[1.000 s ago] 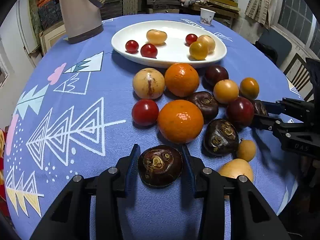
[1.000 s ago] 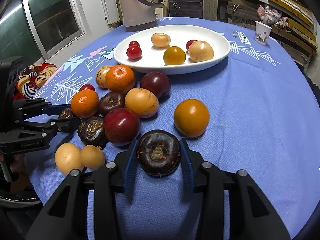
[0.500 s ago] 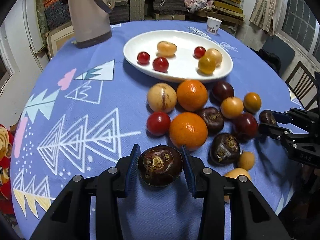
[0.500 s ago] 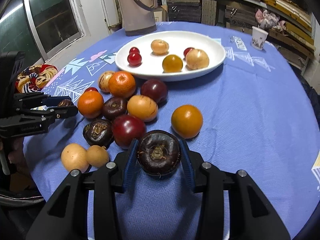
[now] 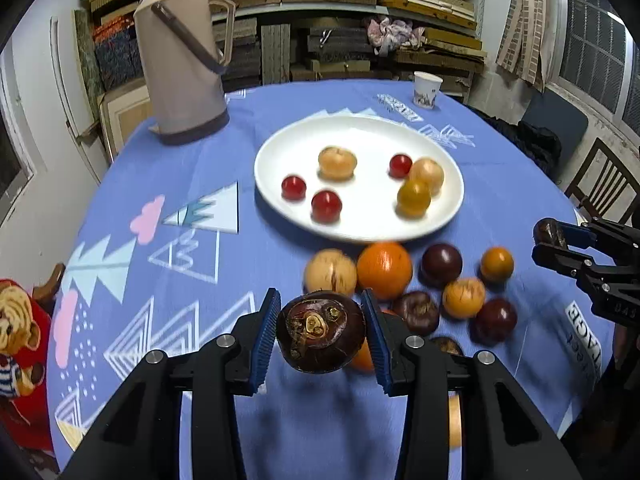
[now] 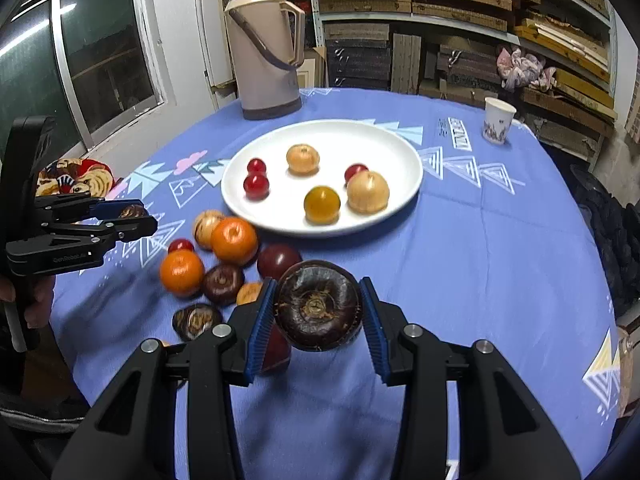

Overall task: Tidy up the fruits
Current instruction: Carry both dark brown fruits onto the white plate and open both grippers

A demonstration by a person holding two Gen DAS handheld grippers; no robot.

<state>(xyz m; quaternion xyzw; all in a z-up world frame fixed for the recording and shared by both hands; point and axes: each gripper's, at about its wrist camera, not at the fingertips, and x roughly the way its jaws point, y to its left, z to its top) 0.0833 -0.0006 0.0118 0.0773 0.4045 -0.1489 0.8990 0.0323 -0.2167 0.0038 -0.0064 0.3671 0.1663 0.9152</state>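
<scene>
- Your left gripper (image 5: pixel 321 334) squeezes a dark brown round water chestnut (image 5: pixel 320 331) (lifted off the cloth).
- Your right gripper (image 6: pixel 319 312) squeezes another dark brown round chestnut (image 6: pixel 318 305), near the white oval plate (image 6: pixel 400 148).

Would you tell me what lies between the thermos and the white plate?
Only bare blue tablecloth lies between the thermos and the white plate; the right wrist view shows it plainly.

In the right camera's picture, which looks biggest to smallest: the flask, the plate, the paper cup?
Plate and flask look about equal: plate wider, flask taller but farther off, so unsure. Paper cup looks smallest.
</scene>
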